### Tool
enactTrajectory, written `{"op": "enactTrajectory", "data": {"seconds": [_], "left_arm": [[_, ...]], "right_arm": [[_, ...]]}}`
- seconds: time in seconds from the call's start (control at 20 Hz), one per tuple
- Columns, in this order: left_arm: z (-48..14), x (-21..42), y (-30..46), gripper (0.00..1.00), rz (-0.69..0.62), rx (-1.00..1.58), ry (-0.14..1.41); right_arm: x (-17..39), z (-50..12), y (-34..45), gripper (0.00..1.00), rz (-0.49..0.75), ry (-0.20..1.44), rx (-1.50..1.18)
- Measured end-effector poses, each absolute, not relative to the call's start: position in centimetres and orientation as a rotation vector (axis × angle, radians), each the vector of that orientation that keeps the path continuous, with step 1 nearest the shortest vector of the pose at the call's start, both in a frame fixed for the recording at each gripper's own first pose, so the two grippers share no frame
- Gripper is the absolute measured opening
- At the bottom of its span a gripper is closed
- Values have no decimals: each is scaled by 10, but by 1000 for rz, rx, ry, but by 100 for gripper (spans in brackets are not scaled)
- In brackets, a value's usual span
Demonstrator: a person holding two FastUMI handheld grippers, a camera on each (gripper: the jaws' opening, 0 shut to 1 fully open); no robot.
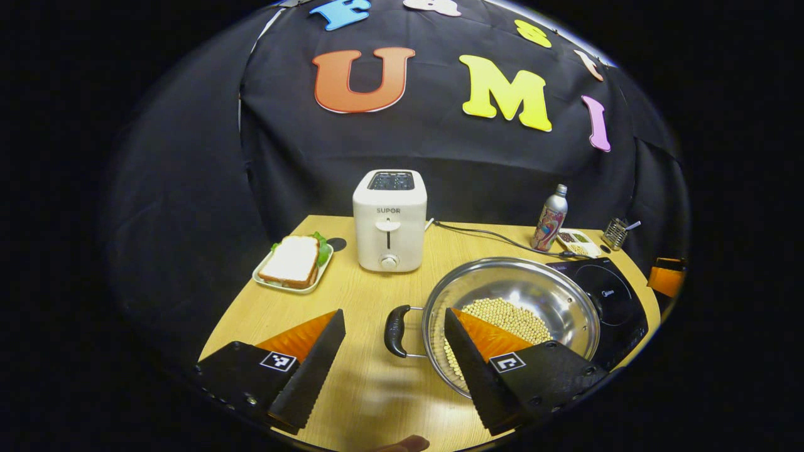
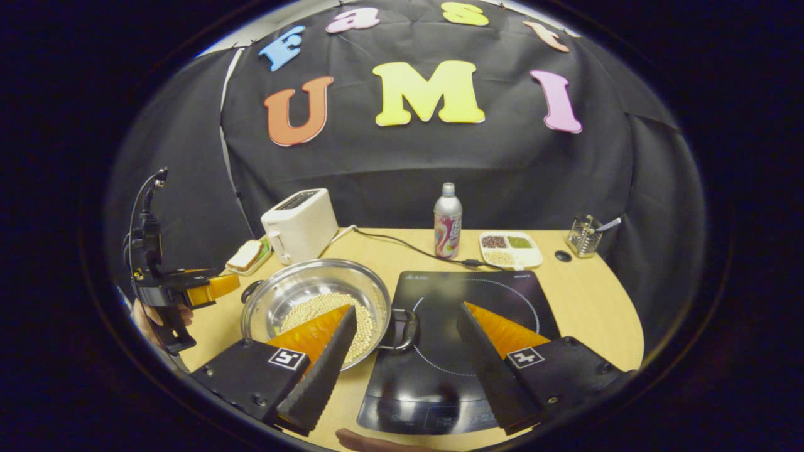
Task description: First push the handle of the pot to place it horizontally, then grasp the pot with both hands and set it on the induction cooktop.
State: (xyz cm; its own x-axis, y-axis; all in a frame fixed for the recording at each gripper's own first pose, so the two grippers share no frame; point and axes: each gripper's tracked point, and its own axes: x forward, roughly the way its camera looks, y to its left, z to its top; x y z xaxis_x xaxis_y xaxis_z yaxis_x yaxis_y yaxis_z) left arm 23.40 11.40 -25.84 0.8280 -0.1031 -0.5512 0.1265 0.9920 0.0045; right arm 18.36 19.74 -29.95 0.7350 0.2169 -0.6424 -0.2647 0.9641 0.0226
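Grippers (image 1: 394, 351) (image 2: 407, 348) spread (both), flanking pot handles (image 1: 397, 330)

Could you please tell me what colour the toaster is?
White, clearest in the left gripper view: toaster.

We see a light wooden tabletop (image 1: 364, 295) with a rounded far-right edge, and black cloth (image 2: 389, 169) draping the booth wall behind it, dim all around.
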Motion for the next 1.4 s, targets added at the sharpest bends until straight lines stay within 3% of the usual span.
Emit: {"op": "enactTrajectory", "data": {"seconds": [0.5, 0.6, 0.7, 0.75, 0.8, 0.85, 0.95, 1.0, 1.05, 1.1, 1.15, 1.2, 1.25, 1.3, 1.35, 1.4], "left_arm": [[-316, 250, 111, 95, -121, -5, 815], [-320, 251, 107, 91, -131, -2, 851], [-325, 249, 100, 81, -156, 0, 874], [-326, 251, 98, 69, -160, -3, 877], [-327, 251, 98, 64, -156, -3, 882], [-328, 253, 100, 66, -147, 2, 881], [-328, 252, 99, 63, -142, -4, 883], [-327, 251, 99, 61, -143, -2, 885], [-327, 251, 101, 61, -143, -3, 886], [-327, 250, 100, 49, -142, -1, 888], [-327, 245, 101, 59, -142, 3, 889], [-326, 245, 102, 59, -142, 3, 888], [-326, 245, 100, 66, -142, 4, 887], [-326, 245, 100, 57, -144, 12, 886], [-326, 244, 100, 57, -142, 15, 884], [-327, 246, 101, 47, -143, 25, 885]], "right_arm": [[220, -392, 200, 94, 168, 915, -73], [220, -400, 209, 92, 187, 952, -54], [216, -406, 216, 92, 201, 994, -14], [213, -408, 218, 89, 201, 1009, -4], [218, -405, 217, 84, 190, 997, -3], [216, -406, 215, 83, 179, 1009, -8], [216, -407, 212, 70, 162, 1027, -10], [216, -406, 211, 72, 160, 1033, -9], [216, -408, 211, 65, 167, 1037, -11], [217, -407, 211, 63, 174, 1039, -10], [217, -408, 212, 63, 181, 1039, -9], [218, -409, 212, 64, 188, 1039, -9], [218, -408, 210, 61, 190, 1040, -11], [218, -407, 211, 58, 193, 1042, -19], [218, -408, 211, 57, 187, 1046, -22], [217, -407, 211, 55, 188, 1049, -39]]}}
